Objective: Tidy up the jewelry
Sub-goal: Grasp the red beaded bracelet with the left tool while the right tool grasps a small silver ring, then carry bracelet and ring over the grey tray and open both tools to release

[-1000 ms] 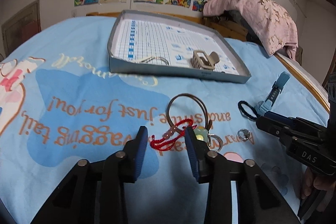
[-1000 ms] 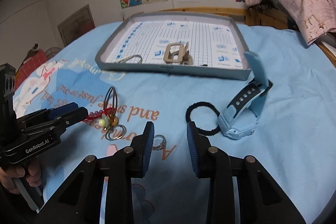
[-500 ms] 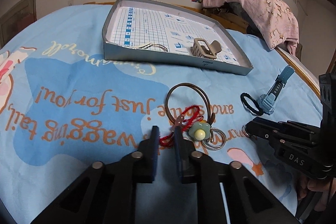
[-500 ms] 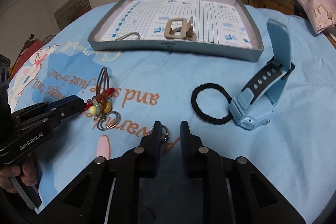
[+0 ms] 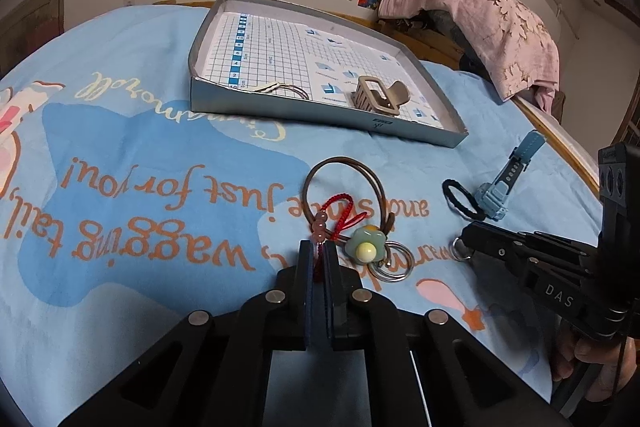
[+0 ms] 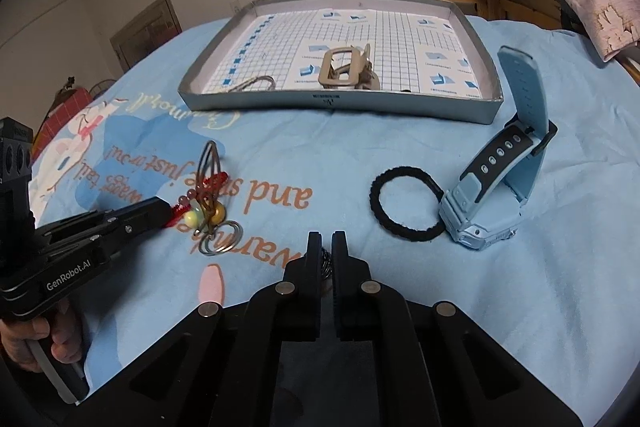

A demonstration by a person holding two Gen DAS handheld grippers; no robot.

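1. The left gripper (image 5: 316,255) has just closed its jaws on the red cord bracelet (image 5: 340,213); the cord's near end is pinched between the pads.
2. The bracelet lies tangled with a brown hair tie (image 5: 344,187) carrying a green flower charm (image 5: 365,246), which sits at two o'clock from the fingertips.
3. The right gripper (image 6: 327,251) has just closed on a small metal ring (image 6: 326,261), of which only a sliver shows between the pads.
4. A black hair band (image 6: 404,203) lies at one o'clock from it, touching a blue watch (image 6: 496,195).
5. At twelve o'clock, the grey tray (image 6: 332,103) holds a beige hair claw (image 6: 346,69) and a thin wire bangle (image 6: 256,83).
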